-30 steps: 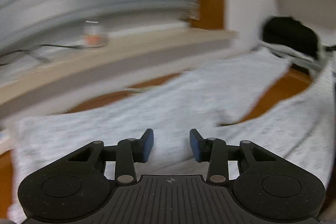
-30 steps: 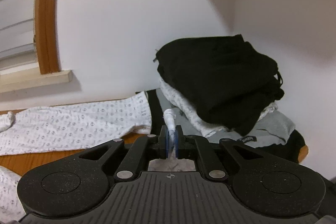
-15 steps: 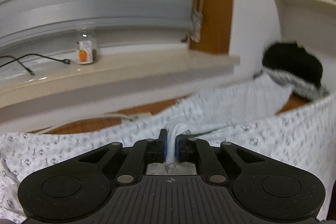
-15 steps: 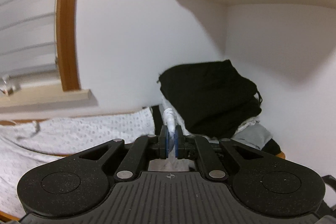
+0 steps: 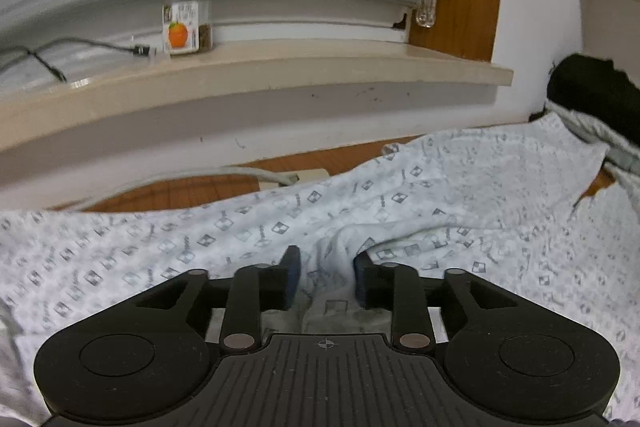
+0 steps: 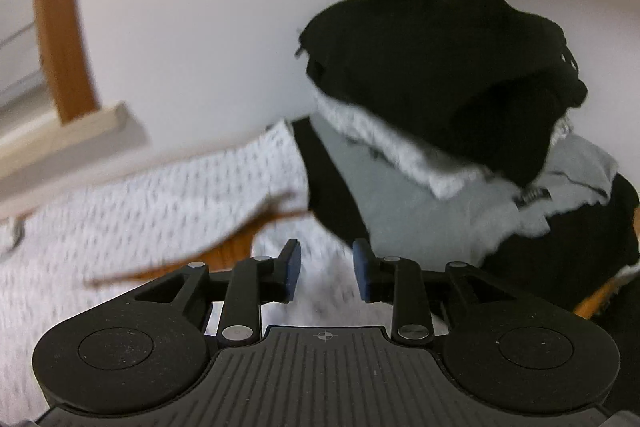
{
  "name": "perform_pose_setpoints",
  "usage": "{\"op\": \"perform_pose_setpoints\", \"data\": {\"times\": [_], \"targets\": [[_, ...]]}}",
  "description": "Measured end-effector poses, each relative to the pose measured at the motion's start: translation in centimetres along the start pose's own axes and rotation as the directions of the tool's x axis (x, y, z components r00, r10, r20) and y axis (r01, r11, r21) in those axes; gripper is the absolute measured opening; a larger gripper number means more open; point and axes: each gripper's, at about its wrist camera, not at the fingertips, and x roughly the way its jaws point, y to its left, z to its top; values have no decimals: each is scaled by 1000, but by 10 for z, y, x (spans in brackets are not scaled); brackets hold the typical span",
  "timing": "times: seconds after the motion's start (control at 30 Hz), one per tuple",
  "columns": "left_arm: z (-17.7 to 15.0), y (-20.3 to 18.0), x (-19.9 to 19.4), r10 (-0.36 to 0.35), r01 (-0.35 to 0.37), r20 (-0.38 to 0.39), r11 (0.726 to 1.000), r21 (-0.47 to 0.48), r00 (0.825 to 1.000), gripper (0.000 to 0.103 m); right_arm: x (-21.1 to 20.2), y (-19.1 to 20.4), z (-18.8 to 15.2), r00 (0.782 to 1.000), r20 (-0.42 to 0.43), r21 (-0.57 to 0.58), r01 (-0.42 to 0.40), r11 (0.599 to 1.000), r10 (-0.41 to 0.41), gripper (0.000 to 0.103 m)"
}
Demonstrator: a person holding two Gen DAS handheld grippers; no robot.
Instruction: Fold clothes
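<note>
Between both grippers' parted fingers lies the patterned white garment [image 5: 400, 195], spread on the bench [image 5: 180, 191]; left gripper [image 5: 326, 277] and right gripper [image 6: 326, 275] have just opened, gripping nothing. Release seems finished; next, regrasp an edge.

The white patterned garment [image 5: 400, 195] lies spread across the wooden desk [image 5: 192, 189], with a raised crease near its front edge. At its far right end it reaches a pile of folded clothes [image 6: 460, 99], black on top.
</note>
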Motion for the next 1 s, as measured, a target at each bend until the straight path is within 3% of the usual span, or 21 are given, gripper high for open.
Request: {"op": "perform_pose_setpoints", "data": {"times": [0.13,0.33,0.47,0.73,0.87,0.9,0.93,0.97,1.0], "targets": [[-7,-7,-18,-9,9,28,1000,14,1000,62,-18,-4,-27,1000,-17,-30,-13,999,13,38],[-18,-11,-28,-34,34,16,999,14,999,62,-24,-23,-50,994,-6,11,112,994,-112,39],[-25,-13,-26,-43,43,-5,999,33,999,62,-19,-27,-56,988,-13,20,153,988,-152,39],[-32,-11,-18,-46,49,-69,998,37,997,61,-34,-20,-68,983,-11,24,184,983,-184,38],[-33,-11,-19,-50,54,-73,997,54,996,61,-40,-21,-75,989,-4,49,149,988,-149,38],[-33,-12,-19,-47,52,-74,997,63,996,61,-40,-21,-75,990,7,44,138,989,-139,31],[-34,-12,-19,-47,52,-74,996,68,996,61,-40,-20,-76,992,19,37,123,992,-123,9],[-34,-12,-20,-49,55,-74,996,69,996,61,-40,-18,-76,993,24,24,114,993,-114,2],[-34,-11,-20,-53,58,-74,996,67,996,61,-43,-16,-76,994,36,12,103,995,-103,2]]}}
